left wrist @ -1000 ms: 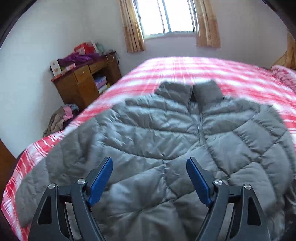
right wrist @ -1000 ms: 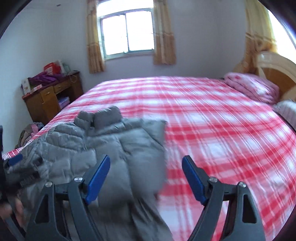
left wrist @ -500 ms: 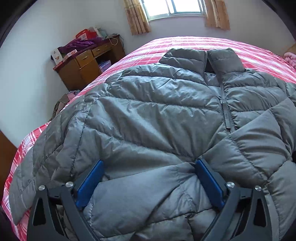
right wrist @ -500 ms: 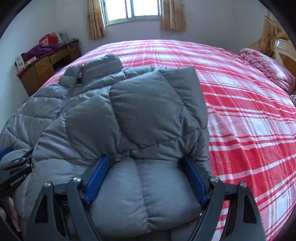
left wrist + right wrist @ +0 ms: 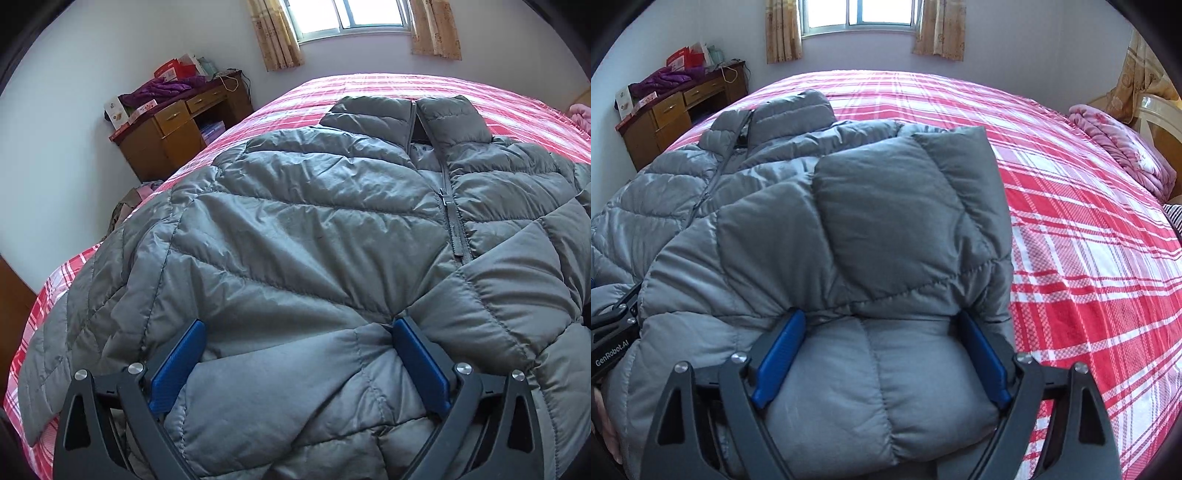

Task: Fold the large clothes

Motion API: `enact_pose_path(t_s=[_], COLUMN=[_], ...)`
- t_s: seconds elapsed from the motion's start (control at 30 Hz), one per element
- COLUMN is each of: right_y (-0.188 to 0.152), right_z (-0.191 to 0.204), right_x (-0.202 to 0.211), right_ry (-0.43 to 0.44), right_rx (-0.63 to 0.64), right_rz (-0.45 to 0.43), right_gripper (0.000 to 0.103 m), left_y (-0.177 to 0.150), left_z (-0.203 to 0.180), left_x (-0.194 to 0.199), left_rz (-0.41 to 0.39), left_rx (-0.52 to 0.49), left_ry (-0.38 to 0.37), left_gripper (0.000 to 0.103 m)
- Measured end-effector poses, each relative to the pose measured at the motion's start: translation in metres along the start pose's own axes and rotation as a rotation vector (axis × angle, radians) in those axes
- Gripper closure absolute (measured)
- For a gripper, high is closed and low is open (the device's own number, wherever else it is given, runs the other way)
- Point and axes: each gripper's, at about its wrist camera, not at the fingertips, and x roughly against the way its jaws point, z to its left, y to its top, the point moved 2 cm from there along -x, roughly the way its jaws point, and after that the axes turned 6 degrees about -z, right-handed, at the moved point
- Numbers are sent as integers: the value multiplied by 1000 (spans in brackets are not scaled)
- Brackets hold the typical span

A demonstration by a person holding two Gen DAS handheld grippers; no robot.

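Grey down jacket (image 5: 314, 229) laid front-up on the red plaid bed (image 5: 1089, 229), collar (image 5: 406, 114) toward the window, hem toward both tools, long axis running straight ahead. Left tool (image 5: 299, 362) spread wide, straddling hem padding, not pinching. Right tool (image 5: 882, 354) opening over the folded sleeve (image 5: 897, 221) nearer the hem's right edge.
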Motion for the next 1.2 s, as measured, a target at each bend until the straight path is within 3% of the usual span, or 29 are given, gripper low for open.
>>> enact_pose_path(t_s=[0.07,0.17,0.3,0.4,0.6,1.07,1.2], right_y=[3,6,4,-6,-25,-28,-27], right_z=[0,1,28,50,56,60,62], right_x=[4,36,79,68,34,27,26], right_ry=[2,-42,66,115,122,95,86], right_rx=[1,1,20,56,52,80,87], right_rz=[-5,-100,-174,-112,-28,-14,-9], right_gripper=[18,23,22,22,21,19,18], left_y=[1,1,1,1,0,-1,2], left_z=[4,7,8,10,9,9,12], left_x=[-2,-5,-5,-7,-8,-8,-7], left_rz=[5,11,10,23,29,26,49], left_rx=[20,38,36,66,69,60,53], left_ry=[-20,-35,-36,-70,-75,-67,-100], left_gripper=[1,1,1,1,1,1,1])
